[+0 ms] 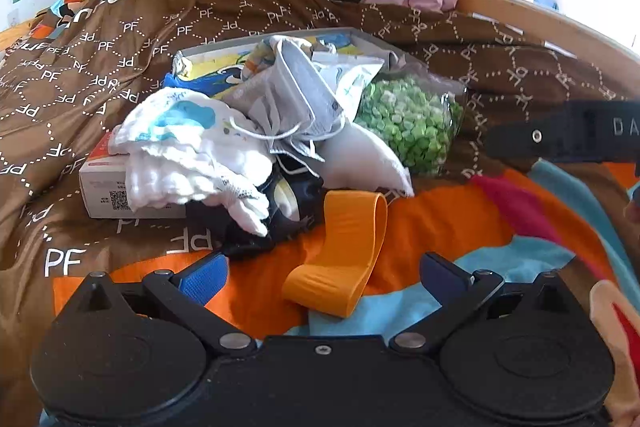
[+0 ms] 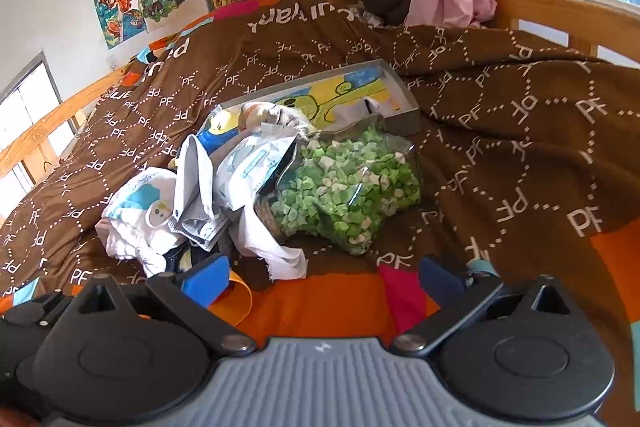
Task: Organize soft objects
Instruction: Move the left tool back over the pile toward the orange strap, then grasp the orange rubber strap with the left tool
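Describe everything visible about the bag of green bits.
The bag is clear, glossy plastic, bulging with small pale-green and whitish crumpled bits that look like paper or foam. It lies on its side on the brown quilt, in front of the shallow grey box and seemingly against its edge. White packets and cloth overlap its left side. Neither gripper touches it.

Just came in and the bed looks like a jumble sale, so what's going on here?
A person is holding a two-finger gripper in each hand over a brown patterned quilt. Both the left gripper and right gripper are open and empty. Ahead lies a heap: a white muslin cloth, grey face masks, a clear bag of green foam pieces and a shallow grey box with a cartoon print. An orange rubber loop band sits nearest the left gripper.
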Motion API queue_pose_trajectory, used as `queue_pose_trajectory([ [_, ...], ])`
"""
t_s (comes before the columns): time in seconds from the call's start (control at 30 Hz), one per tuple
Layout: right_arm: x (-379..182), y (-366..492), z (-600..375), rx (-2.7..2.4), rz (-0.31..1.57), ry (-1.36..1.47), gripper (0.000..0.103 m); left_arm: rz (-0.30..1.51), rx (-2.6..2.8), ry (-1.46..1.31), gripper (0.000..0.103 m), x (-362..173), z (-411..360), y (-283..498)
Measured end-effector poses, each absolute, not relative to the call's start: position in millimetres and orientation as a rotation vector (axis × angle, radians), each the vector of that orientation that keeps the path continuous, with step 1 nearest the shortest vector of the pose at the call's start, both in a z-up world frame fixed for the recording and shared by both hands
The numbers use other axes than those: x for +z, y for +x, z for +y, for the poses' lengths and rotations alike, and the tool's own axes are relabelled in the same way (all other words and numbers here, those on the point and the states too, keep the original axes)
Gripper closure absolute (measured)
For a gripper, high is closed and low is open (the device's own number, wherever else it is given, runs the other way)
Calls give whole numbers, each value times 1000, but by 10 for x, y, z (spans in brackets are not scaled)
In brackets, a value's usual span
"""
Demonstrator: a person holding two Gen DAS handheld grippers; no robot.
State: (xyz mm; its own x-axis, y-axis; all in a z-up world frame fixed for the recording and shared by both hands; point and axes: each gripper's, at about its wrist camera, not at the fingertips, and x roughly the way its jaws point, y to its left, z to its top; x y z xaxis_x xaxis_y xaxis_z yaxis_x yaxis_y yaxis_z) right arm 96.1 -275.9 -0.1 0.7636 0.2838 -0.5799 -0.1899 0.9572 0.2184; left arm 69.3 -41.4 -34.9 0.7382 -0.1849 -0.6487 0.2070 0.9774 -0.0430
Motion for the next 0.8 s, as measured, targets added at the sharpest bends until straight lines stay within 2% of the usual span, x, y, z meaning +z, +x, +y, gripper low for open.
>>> queue_pose_trajectory([
  [0.4,-177,1157,-2614,311,688,182,0,754,-259,-17,1,-469,-377,759],
  [0.7,-359,1429,-2488,403,684,262,0,795,-287,-264,2,-528,-167,785],
  [0.8,-410,1502,-2431,410,677,271,2,799,-281,-358,7,-552,-103,784],
])
